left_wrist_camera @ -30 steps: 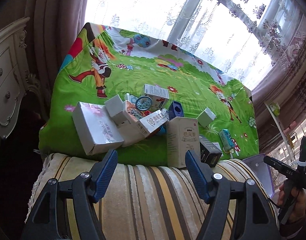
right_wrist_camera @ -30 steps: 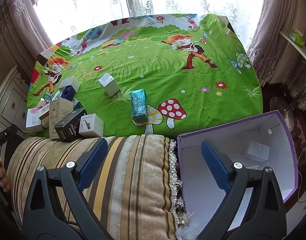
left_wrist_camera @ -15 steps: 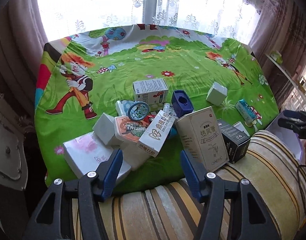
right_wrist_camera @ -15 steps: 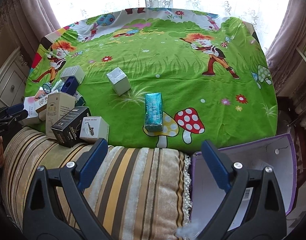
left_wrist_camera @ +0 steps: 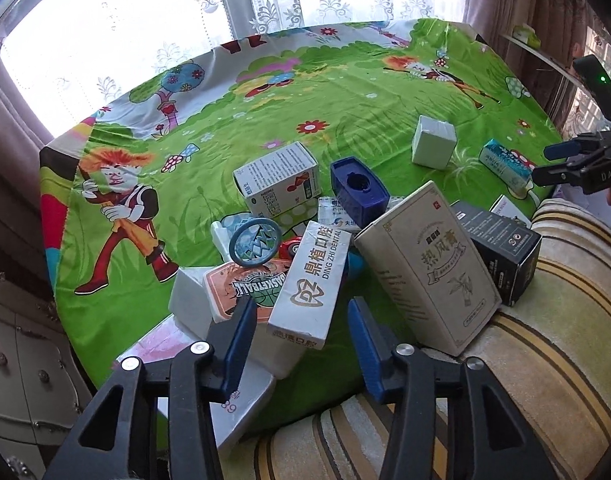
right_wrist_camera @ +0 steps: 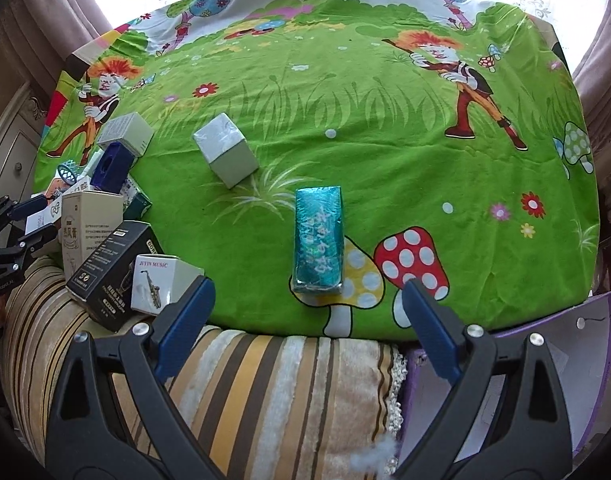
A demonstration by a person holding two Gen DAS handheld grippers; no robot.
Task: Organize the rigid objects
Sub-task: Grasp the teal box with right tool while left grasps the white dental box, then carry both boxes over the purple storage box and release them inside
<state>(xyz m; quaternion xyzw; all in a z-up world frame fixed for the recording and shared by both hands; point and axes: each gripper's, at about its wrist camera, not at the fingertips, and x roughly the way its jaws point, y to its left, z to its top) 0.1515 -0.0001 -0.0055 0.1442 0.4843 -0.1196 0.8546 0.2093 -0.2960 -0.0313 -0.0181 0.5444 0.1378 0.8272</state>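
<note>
Left wrist view first: my left claw (left_wrist_camera: 301,322) points down at the heap of boxes on the green cartoon cloth (left_wrist_camera: 345,92), and its jaws are closing. The near end of the white dental box (left_wrist_camera: 311,284) sits between the blue pads, but I see no pad pressing on it. That box leans on an orange basketball box (left_wrist_camera: 235,290); a tall beige box (left_wrist_camera: 429,268) stands tilted just to the right, with a black box (left_wrist_camera: 501,250) behind it. A blue ring (left_wrist_camera: 255,242) rests on top of the heap, and a dark blue holder (left_wrist_camera: 359,190) sits behind it beside a white printed box (left_wrist_camera: 279,182).

From the right wrist, my right claw (right_wrist_camera: 307,322) stands wide apart with nothing between its pads, hovering over the striped cushion (right_wrist_camera: 265,392). A teal wrapped box (right_wrist_camera: 319,240) lies on the cloth straight ahead, apart from the heap, and a small white cube box (right_wrist_camera: 225,154) lies farther back. A white saxophone box (right_wrist_camera: 157,286) touches the black box at the near left. A purple bin (right_wrist_camera: 585,336) shows at the lower right.
</note>
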